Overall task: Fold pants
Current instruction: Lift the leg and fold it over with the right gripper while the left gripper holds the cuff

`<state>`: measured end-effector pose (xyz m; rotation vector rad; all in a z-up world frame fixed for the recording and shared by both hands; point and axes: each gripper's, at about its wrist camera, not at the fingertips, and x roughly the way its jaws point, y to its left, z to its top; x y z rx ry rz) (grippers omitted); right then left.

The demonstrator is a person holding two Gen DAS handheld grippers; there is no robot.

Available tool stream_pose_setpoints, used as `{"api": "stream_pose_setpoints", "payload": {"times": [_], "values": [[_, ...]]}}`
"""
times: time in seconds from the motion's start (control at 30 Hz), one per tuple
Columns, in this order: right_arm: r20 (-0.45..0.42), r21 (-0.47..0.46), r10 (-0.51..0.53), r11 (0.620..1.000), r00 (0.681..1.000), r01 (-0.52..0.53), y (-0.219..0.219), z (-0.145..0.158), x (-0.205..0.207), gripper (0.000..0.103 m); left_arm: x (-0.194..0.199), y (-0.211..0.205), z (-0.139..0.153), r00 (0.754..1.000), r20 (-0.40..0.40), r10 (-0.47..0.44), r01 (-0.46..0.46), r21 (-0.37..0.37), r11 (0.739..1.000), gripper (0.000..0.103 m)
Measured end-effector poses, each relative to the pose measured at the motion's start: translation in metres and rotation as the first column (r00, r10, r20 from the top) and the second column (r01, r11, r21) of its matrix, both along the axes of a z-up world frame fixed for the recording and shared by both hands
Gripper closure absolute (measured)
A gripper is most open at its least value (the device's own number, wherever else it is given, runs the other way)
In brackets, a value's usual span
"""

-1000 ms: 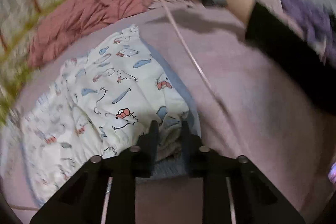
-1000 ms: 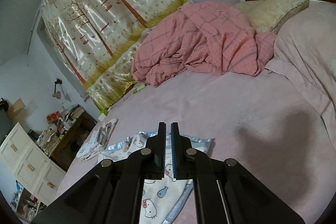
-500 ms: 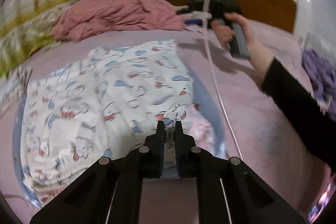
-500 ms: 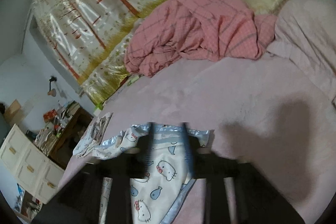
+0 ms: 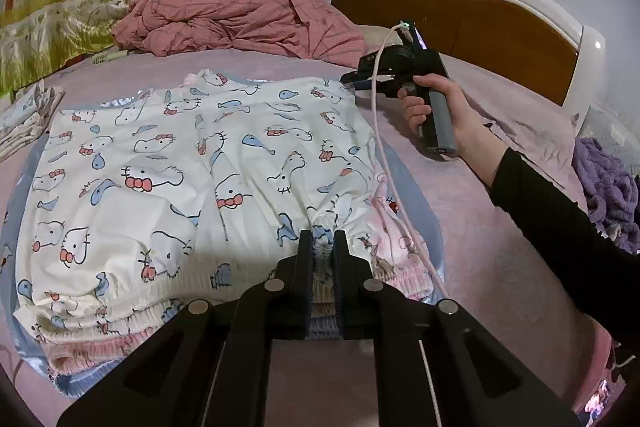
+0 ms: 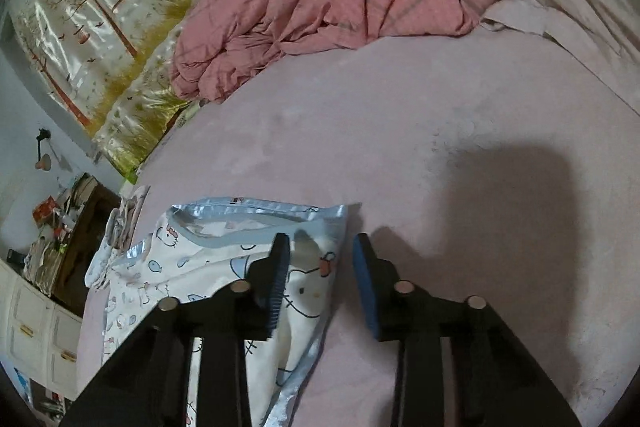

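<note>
Lying flat mid-bed on pink bedsheet [image 5: 500, 267]: white cat-print cotton pants [image 5: 192, 163], long axis running from near edge toward wooden headboard [image 5: 460, 15] | left gripper [image 5: 323, 239] pinching gathered elastic waistband at near edge | right gripper [image 6: 320, 259] hovering spread over far hem corner, holding nothing | versus a second ago: right fingers now parted, then shut.

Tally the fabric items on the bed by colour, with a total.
White cartoon-print pants: 1
Pink checked blanket: 1
Purple knit item: 1
Small printed cloth pile at the left edge: 1
Total: 4
</note>
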<state>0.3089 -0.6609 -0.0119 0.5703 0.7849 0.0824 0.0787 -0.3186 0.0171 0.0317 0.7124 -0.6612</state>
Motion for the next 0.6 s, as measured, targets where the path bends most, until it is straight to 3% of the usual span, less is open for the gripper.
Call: {"api": "stream_pose_setpoints", "payload": {"times": [0.03,0.13,0.27,0.4,0.6], "values": [[0.01,-0.007,0.011,1.0,1.0,-0.011,0.003,0.002,0.0,0.088,-0.001,0.001,0.0,1.0,0.002,0.0,0.0,-0.003,1.0,0.095],[0.038,-0.05,0.04,0.998,0.998,-0.038,0.012,0.007,0.002,0.099,-0.006,0.001,0.003,1.0,0.017,-0.001,0.001,-0.004,1.0,0.095],[0.062,-0.084,0.04,0.996,0.997,-0.035,0.014,0.014,-0.007,0.1,-0.012,0.007,0.015,0.998,0.059,0.024,-0.025,0.013,1.0,0.095],[0.117,-0.07,0.047,0.997,0.992,-0.039,0.022,0.047,-0.016,0.1,-0.011,0.025,0.025,0.993,0.093,0.072,-0.076,0.038,0.996,0.095],[0.119,-0.154,0.068,0.987,0.991,-0.05,0.071,0.099,-0.001,0.1,-0.011,0.053,0.026,0.989,0.097,0.112,-0.117,0.044,0.992,0.095]]}}
